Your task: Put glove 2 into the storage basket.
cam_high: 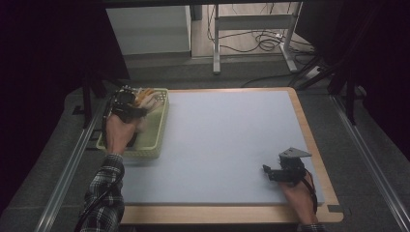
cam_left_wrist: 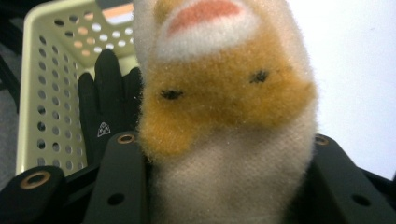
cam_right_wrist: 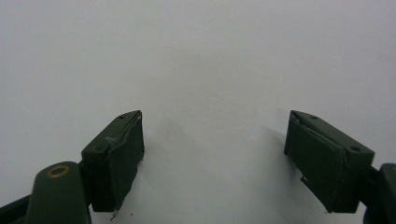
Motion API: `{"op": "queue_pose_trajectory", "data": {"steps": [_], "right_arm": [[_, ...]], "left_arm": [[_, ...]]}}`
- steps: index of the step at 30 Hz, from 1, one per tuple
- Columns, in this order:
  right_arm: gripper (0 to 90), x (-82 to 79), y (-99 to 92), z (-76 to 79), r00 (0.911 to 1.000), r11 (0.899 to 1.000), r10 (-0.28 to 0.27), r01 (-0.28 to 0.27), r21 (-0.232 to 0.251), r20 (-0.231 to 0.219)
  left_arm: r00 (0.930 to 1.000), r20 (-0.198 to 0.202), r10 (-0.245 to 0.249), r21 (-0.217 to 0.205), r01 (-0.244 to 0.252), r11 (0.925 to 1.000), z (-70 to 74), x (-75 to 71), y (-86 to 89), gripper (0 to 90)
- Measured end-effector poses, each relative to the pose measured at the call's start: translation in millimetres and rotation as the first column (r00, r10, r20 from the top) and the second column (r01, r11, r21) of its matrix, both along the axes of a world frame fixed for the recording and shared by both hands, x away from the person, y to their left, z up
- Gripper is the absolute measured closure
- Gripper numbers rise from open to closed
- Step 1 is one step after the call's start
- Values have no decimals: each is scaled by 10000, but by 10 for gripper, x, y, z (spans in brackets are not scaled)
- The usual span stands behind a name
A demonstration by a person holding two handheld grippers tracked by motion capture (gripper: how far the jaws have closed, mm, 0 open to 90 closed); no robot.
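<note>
Left claw (cam_left_wrist: 219, 186) is clamped on the fuzzy sock (cam_left_wrist: 224, 107) just above the basket (cam_high: 162, 123), a black glove (cam_left_wrist: 109, 102) waits inside, and the right claw (cam_right_wrist: 212, 158) rests apart, empty, on the worktop (cam_high: 227, 140).

The high view looked forward and down on the table (cam_high: 227, 145) from the person's side. Each gripper view looked along its jaws, close above that table; the left one also shared the basket (cam_left_wrist: 42, 93).
</note>
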State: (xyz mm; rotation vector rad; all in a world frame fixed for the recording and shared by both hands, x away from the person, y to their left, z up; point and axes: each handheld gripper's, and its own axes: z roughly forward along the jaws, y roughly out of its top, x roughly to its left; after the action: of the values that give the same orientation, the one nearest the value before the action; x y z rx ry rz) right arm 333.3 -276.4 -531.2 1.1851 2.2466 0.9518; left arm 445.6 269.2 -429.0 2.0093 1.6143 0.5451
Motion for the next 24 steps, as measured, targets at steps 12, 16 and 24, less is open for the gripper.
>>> {"op": "queue_pose_trajectory", "data": {"steps": [12, 16, 24], "right_arm": [[195, 1, -1, -1, 10000, 10000, 6, -6, 1, 11], [194, 0, -1, -1, 10000, 10000, 8, -8, 10, 4], [193, 0, -1, -1, 10000, 10000, 21, -21, 12, 1]], "left_arm": [[9907, -1363, 44, 378, 7, 9993, -434, 295, -86, 527], [9848, -1737, -23, 452, 103, 9989, -529, 383, -185, 518], [9671, -2472, -597, -20, 611, 9981, -713, 501, -205, 332]]}}
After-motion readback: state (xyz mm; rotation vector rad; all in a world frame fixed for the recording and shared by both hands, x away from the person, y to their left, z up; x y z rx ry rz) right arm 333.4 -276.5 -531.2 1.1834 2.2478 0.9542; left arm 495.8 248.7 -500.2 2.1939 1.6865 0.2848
